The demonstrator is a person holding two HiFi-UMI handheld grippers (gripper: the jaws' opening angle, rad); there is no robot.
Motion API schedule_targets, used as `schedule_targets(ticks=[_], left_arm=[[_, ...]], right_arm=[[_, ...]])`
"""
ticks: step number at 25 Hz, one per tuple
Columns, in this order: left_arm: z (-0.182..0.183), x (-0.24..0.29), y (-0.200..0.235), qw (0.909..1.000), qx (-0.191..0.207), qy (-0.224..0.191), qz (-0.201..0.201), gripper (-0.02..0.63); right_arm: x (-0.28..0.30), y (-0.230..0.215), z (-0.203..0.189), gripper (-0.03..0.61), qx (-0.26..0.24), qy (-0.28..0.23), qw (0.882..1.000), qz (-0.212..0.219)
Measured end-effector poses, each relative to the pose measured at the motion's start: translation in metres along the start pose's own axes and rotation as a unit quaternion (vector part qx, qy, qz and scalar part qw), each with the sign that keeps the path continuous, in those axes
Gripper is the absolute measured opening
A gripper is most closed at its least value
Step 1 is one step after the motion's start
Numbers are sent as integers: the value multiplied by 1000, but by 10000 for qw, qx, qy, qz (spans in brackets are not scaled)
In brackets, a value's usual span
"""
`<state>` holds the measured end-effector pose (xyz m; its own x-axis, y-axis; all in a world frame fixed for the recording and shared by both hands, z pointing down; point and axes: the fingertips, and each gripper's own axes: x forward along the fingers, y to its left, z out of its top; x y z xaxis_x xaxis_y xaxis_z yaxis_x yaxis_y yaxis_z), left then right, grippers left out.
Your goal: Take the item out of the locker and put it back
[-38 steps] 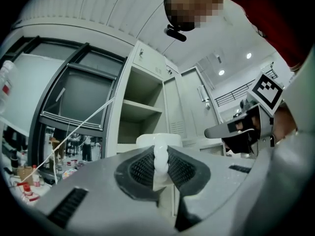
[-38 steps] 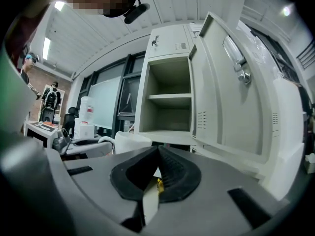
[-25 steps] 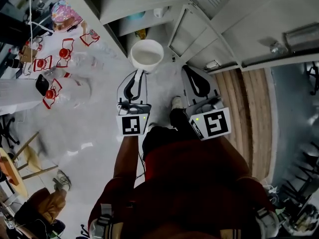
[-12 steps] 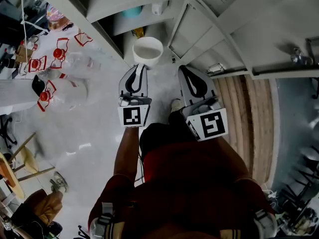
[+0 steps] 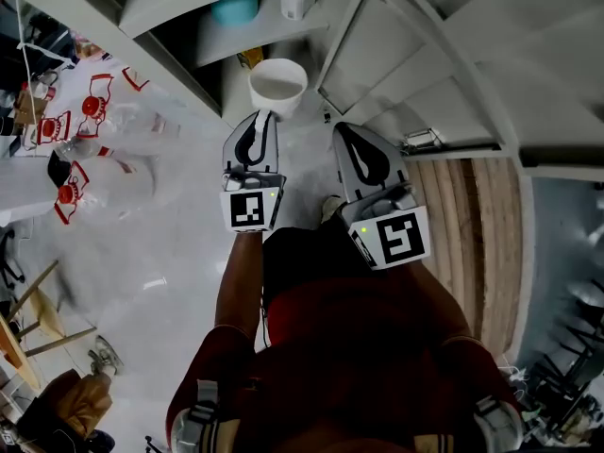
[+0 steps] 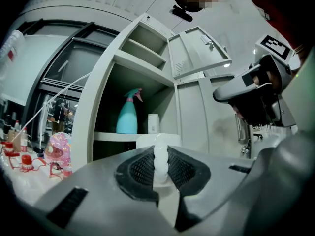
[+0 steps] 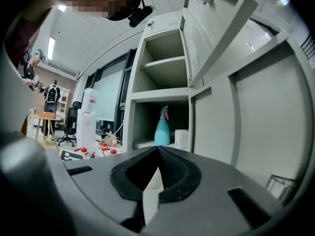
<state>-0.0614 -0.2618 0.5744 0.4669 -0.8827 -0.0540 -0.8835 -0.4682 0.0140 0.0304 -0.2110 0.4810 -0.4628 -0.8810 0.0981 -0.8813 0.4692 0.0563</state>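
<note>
A white cup (image 5: 277, 85) hangs in front of the open locker (image 5: 217, 26), held by its handle (image 6: 160, 162). My left gripper (image 5: 267, 116) is shut on that handle, and the cup's rim (image 6: 147, 141) shows just beyond the jaws. My right gripper (image 5: 341, 130) is beside it to the right, shut with nothing between its pads (image 7: 158, 150). On the locker shelf (image 6: 123, 136) stand a teal spray bottle (image 6: 127, 114) and a small white container (image 6: 153, 123). Both also show in the right gripper view: the spray bottle (image 7: 162, 127) and the container (image 7: 181, 138).
The locker's door (image 5: 377, 50) stands open to the right of the cup. Clear water jugs with red caps (image 5: 90, 173) lie at the left. Further closed lockers (image 5: 510, 83) run along the right, above a wooden floor strip (image 5: 481, 225). The person's red trousers (image 5: 359, 347) fill the lower middle.
Both grippers have sunk in front of the locker, the cup still in the left one. More of the shelf with the teal bottle has come into the head view.
</note>
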Motion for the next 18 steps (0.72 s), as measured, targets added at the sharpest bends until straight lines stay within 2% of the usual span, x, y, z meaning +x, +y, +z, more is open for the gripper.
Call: schedule_targets(ticks=[18], left_arm=[[-82,55,9,9998,115,-161,-21,49]], right_arm=[[29,-8,-89,0,58,-403,9992,-42]])
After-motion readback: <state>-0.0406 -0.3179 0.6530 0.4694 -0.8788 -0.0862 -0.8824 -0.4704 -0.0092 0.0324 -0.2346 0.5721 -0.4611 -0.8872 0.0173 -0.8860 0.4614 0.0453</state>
